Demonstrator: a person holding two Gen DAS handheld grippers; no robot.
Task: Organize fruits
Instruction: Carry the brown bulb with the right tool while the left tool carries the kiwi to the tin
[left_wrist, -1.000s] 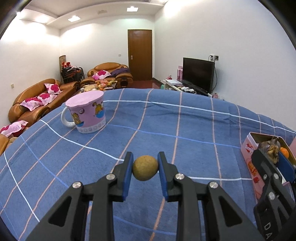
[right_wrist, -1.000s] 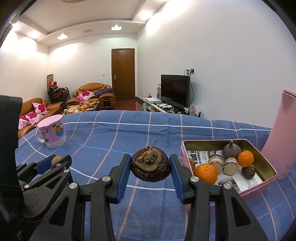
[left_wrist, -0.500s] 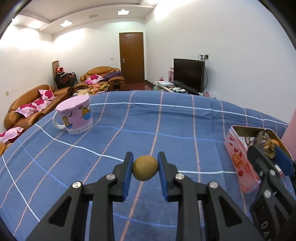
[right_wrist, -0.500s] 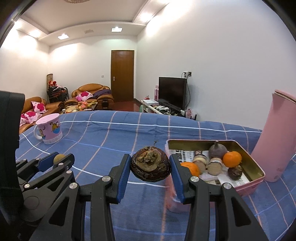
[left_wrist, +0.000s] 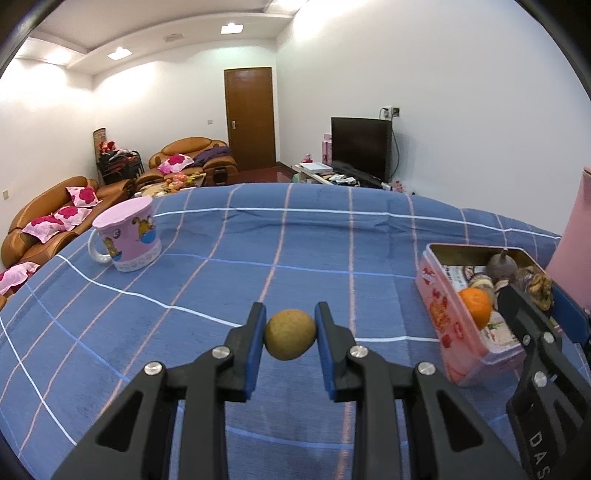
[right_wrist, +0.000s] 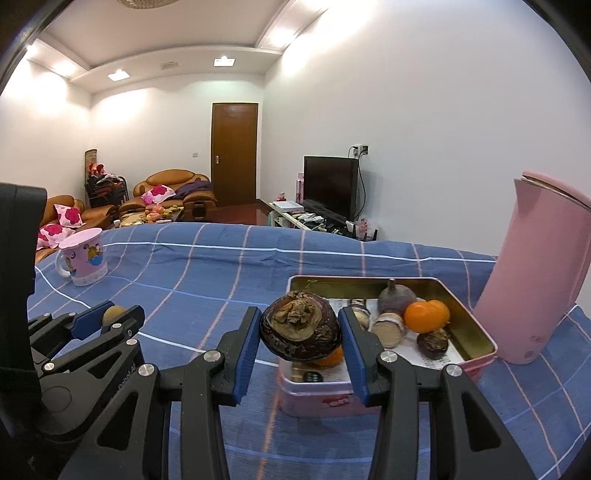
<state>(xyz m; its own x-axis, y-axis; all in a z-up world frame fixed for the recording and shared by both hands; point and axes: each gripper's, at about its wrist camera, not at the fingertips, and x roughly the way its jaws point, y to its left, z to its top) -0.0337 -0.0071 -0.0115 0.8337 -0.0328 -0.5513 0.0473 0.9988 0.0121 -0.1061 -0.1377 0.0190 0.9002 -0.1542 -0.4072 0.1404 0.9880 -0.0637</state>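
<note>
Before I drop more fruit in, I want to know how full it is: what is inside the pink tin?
The pink tin holds two oranges, a purplish fruit, a dark shrivelled one, cut pieces and printed paper. The dark fruit in the right hand-held gripper hides its near left part.

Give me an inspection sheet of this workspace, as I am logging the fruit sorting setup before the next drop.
Surface: blue checked cloth, creased near the far edge.
Job's things: pink tin holds oranges and dark fruits; small tan fruit and dark wrinkled fruit are both held in the air.
Clutter: pink mug far left; tall pink jug standing to the right of the tin.
Grippers: left gripper shut on the small tan fruit; right gripper shut on the dark wrinkled fruit, in front of the tin.
Cables: nothing seen on the cloth; one runs from the television to a wall socket.
Surroundings: sofas, door.
</note>
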